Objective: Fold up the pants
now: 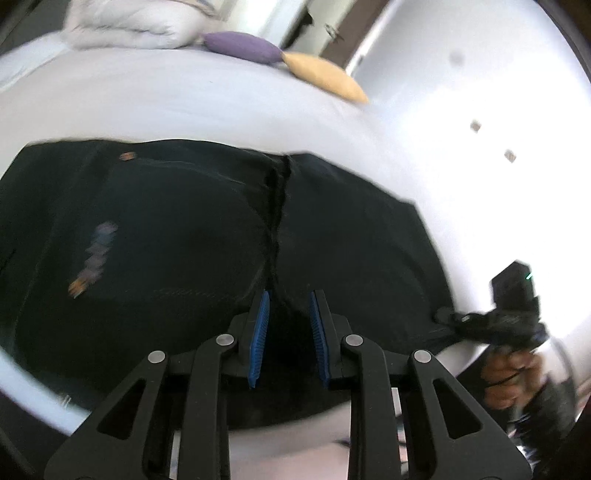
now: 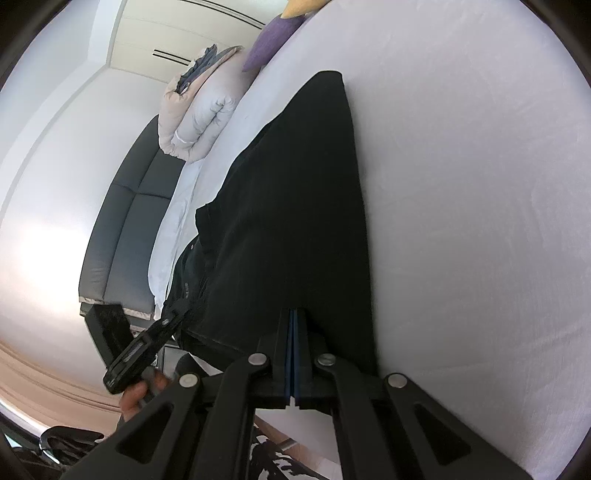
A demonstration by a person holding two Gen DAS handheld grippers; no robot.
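Note:
Black pants (image 1: 177, 236) lie spread on a white bed sheet (image 1: 184, 103), their centre seam running straight ahead of my left gripper (image 1: 289, 306). The left gripper's blue pads are apart with dark fabric between and below them; it is open, just over the near hem. My right gripper (image 2: 294, 317) is shut on the pants' (image 2: 295, 206) near edge. It shows in the left wrist view (image 1: 443, 315) at the pants' right corner. The left gripper shows in the right wrist view (image 2: 177, 314) at the pants' left edge.
A folded white duvet (image 1: 122, 22), a purple pillow (image 1: 240, 44) and an orange pillow (image 1: 325, 74) lie at the far end of the bed. A dark padded headboard (image 2: 122, 236) stands beside the bed. The bed edge is close below both grippers.

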